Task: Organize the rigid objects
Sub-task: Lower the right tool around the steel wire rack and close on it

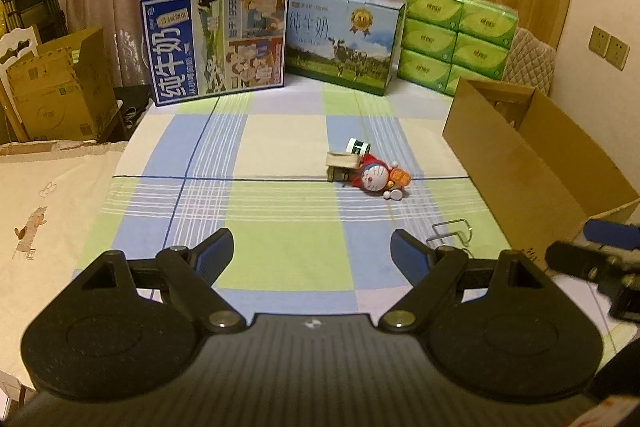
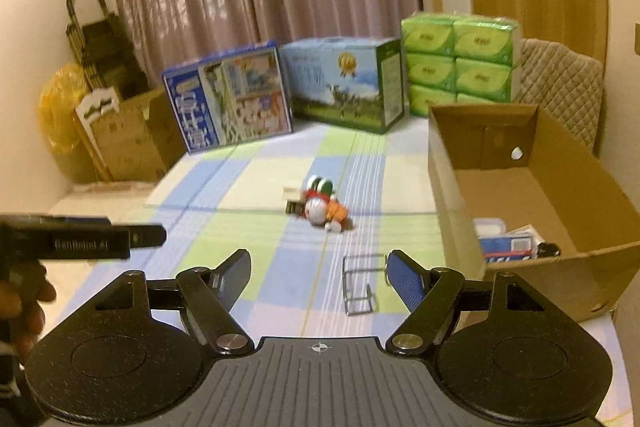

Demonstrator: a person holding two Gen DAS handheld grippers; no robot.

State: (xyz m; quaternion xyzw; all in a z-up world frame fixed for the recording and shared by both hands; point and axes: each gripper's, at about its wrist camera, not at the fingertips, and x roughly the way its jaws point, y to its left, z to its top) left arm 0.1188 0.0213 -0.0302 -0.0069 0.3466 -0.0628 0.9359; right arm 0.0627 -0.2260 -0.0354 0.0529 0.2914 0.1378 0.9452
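Left wrist view: left gripper point(image 1: 312, 247), fingers spread wide, nothing between them, held above a checked cloth point(image 1: 280, 147) in blue, green and cream. Mid-cloth, a Doraemon figure point(image 1: 378, 179) lies on its side, touching a small tan box point(image 1: 341, 165) and a green-and-white can point(image 1: 358, 146) just behind it. A wire rack point(image 1: 452, 233) lies on the cloth just past the right-hand finger. An open cardboard box point(image 1: 520, 163) stands at the right edge of the cloth. Along the far edge: a blue milk carton point(image 1: 216, 43), a light-blue milk carton point(image 1: 344, 39), stacked green tissue packs point(image 1: 456, 35). Part of the right gripper point(image 1: 592, 259) shows at far right. Right wrist view: right gripper point(image 2: 318, 267), fingers likewise wide apart and empty. The wire rack point(image 2: 360, 285) lies on the cloth just inside the right-hand finger, not touching it. Doraemon figure point(image 2: 324, 213), blurred, lies farther off, mid-cloth. The cardboard box point(image 2: 560, 187) at right holds a blue-and-white packet point(image 2: 508, 247) and other small items too unclear to name. The left gripper point(image 2: 92, 239) enters from the left.
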